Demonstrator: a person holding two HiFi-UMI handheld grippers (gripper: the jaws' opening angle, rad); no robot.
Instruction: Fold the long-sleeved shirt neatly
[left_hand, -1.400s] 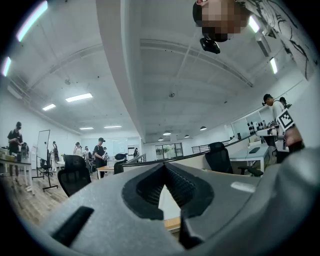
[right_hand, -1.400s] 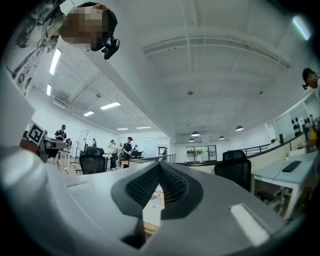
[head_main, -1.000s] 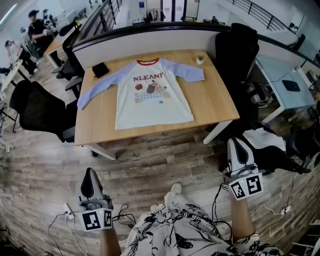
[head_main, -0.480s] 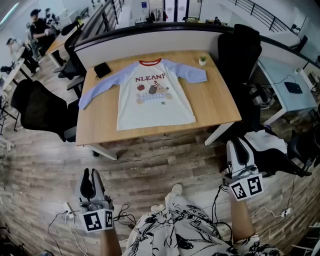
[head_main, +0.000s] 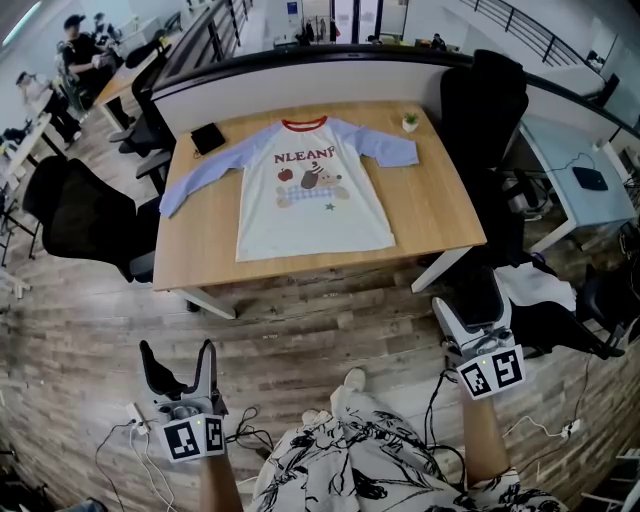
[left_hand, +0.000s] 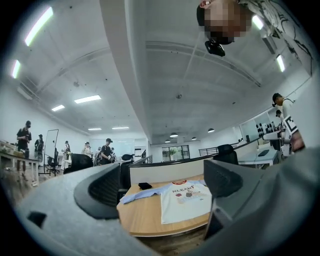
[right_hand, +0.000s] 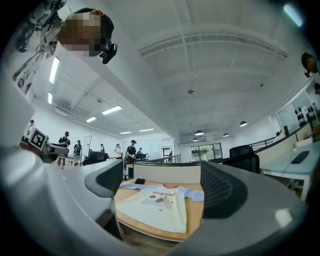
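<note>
Head view: the long-sleeved shirt (head_main: 315, 185) lay flat and face up on the wooden table (head_main: 440, 200), with its collar toward the far edge and its hem just short of the near edge. One sleeve reached out to the table's left edge. The other ended on the tabletop near a small potted plant (head_main: 410, 121). A black pouch (head_main: 208, 138) sat by the far left corner, and bare wood ran down the table's right side. Black chairs (head_main: 80, 220) stood at both ends of the table. Open plank floor (head_main: 320, 320) lay between the near edge and the two grippers, which were held well back from it. The left gripper (head_main: 180, 352) and the right gripper (head_main: 472, 305) had just been opening, and their jaws were spread.

Left gripper view: its jaws stood wide apart and held nothing. The shirt (left_hand: 184, 197) showed far off between them.

Right gripper view: its jaws were likewise wide and empty. They framed the shirt (right_hand: 157, 202) and the table's near edge.
</note>
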